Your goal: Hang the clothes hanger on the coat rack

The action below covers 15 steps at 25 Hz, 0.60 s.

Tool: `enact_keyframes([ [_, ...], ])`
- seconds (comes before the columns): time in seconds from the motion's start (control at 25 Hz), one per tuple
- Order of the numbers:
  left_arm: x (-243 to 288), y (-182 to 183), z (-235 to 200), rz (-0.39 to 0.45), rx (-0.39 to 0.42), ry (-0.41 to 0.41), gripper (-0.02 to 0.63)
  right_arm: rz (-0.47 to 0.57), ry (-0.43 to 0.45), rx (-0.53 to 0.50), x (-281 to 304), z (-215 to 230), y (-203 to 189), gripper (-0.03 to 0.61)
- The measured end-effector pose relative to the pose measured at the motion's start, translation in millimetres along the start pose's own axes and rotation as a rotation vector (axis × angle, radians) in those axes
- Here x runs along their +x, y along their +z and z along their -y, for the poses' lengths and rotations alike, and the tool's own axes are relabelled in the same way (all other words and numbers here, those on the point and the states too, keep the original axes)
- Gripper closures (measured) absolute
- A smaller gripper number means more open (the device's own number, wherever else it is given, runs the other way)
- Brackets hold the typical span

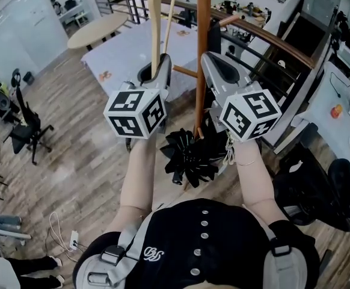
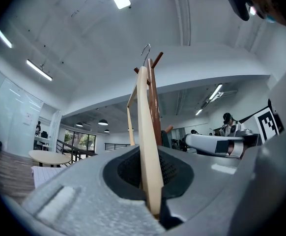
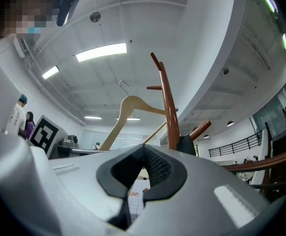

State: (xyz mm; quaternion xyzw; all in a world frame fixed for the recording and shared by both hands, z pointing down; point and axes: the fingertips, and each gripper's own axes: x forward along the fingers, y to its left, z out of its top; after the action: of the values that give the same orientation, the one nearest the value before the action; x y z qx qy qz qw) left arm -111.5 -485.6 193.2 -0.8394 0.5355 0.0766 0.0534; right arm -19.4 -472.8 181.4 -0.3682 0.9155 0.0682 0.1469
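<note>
Left gripper [image 1: 162, 62]: I am clamping my jaws shut on one arm of the wooden clothes hanger [image 2: 148, 132], holding it just beside the coat rack [image 1: 202, 47]; its wire hook is sitting clear of the upper pegs. Right gripper [image 1: 211, 60]: my jaws are resting closed on nothing, near the brown pole.

The left forearm [image 1: 140, 179] and right forearm [image 1: 256, 176] extend forward side by side, each gripper pointing slightly above level. The left gripper [image 1: 163, 64] has its jaws closed on the clothes hanger [image 2: 148, 146]. The right gripper [image 1: 210, 62] has its jaws together, nothing between them.
</note>
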Motion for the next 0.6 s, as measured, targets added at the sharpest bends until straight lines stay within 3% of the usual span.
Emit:
enact_keyframes([
  [0.6,43,25,-15,-0.012,0.072,-0.006,0.614,0.034,0.019,-0.018,27,24,23,0.58],
])
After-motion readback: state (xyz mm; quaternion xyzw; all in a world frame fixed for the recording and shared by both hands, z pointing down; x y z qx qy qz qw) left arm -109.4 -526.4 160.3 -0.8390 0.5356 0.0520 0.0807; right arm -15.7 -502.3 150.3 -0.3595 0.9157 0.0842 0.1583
